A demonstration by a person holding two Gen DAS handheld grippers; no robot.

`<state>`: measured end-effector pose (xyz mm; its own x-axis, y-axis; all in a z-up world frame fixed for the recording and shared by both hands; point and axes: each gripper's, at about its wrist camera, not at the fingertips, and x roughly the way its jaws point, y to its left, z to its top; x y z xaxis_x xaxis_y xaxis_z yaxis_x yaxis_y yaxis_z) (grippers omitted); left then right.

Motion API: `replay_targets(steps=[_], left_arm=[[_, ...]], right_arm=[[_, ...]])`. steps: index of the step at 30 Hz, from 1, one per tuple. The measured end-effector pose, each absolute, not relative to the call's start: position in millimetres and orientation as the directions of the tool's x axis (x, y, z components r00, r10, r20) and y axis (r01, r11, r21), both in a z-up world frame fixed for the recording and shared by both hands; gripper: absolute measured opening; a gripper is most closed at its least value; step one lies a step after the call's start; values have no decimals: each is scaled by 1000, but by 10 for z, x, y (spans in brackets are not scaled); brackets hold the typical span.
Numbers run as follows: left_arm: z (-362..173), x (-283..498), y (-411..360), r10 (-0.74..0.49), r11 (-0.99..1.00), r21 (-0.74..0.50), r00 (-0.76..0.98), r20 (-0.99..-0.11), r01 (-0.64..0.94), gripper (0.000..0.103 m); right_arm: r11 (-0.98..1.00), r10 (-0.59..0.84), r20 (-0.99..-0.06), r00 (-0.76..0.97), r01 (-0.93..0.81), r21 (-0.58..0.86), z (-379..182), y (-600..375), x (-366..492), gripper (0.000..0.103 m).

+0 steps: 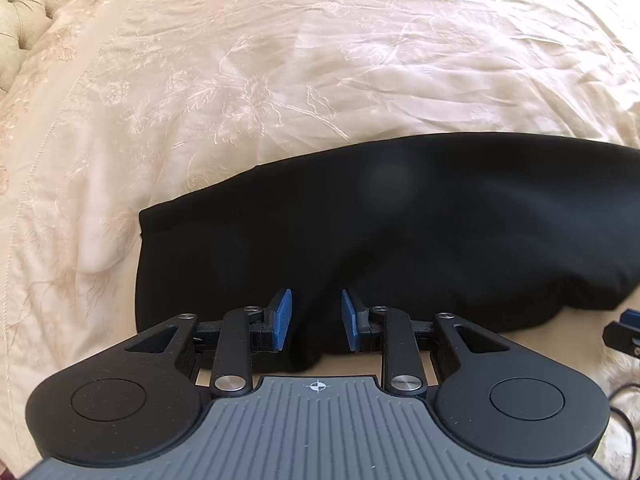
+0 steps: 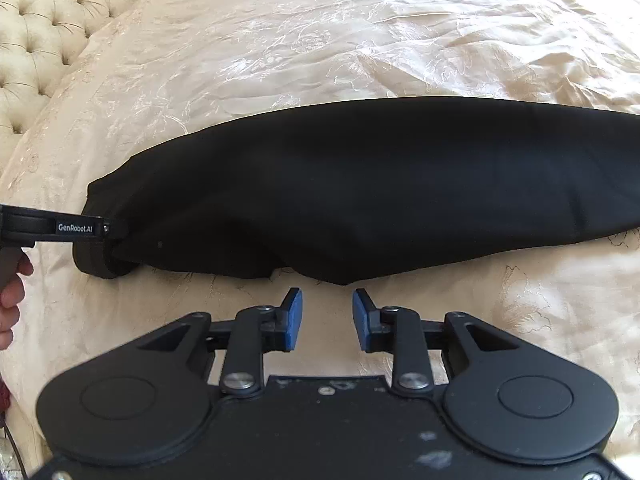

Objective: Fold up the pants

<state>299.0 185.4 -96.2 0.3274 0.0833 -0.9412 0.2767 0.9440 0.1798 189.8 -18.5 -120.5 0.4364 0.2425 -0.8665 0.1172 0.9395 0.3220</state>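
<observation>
**Pants lie long across the bed, one end held**

Far to the left stands a pale, soft headboard with button dents. A cream bedspread with stitched flowers covers the whole bed and is full of small wrinkles. At the left edge of the right wrist view, a person's hand holds the left gripper. Its blue pads squeeze a bunch of cloth at the left end of the long black soft pants. That end is puffed up around the gripper tip.

From there the pants stretch to the right in one long dark shape, lying flat on the bedspread. The far edge is smooth and the near edge is wavy.

The right gripper hangs over bare bedspread, just beside the near edge of the pants, about midway along. Its blue pads stand apart with nothing between them.

Nothing lies on the pants. Bare bedspread shows beyond the far edge, along the near edge, and out to the right.
</observation>
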Motion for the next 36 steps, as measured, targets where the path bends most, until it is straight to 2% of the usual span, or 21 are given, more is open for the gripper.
replay_targets(steps=[9, 11, 13, 17, 21, 24, 28, 31, 36], left_arm=[[-1443, 3353, 1999, 92, 942, 153, 210, -973, 300, 27], [-1442, 3361, 1991, 94, 939, 156, 209, -973, 307, 28], [-1406, 3330, 1971, 100, 933, 166, 214, -972, 319, 28], [-1091, 3004, 1851, 83, 914, 189, 292, -953, 360, 27], [-846, 2490, 1645, -75, 872, 69, 272, -959, 484, 27], [-897, 2141, 1414, -134, 810, 21, 219, -966, 586, 27], [-1133, 1949, 1152, -102, 750, 62, 208, -973, 659, 27], [-1152, 2004, 1063, -80, 740, 124, 269, -960, 662, 27], [-1037, 2381, 1187, -96, 803, 83, 265, -959, 591, 27]], right_arm=[[935, 190, -881, 433, 193, 296, -1288, -147, 2063, 33], [934, 205, -869, 450, 176, 312, -1223, -174, 2067, 29], [920, 231, -860, 456, 184, 345, -1165, -276, 2147, 9], [851, 299, -834, 463, 265, 453, -1053, -551, 2342, 8], [815, 329, -822, 465, 301, 496, -976, -696, 2470, 8], [809, 333, -828, 452, 313, 496, -1010, -696, 2522, 8], [804, 334, -830, 446, 324, 498, -1026, -675, 2477, 8], [798, 339, -827, 448, 330, 505, -1010, -697, 2428, 9], [814, 341, -828, 445, 301, 497, -1025, -642, 2406, 14]])
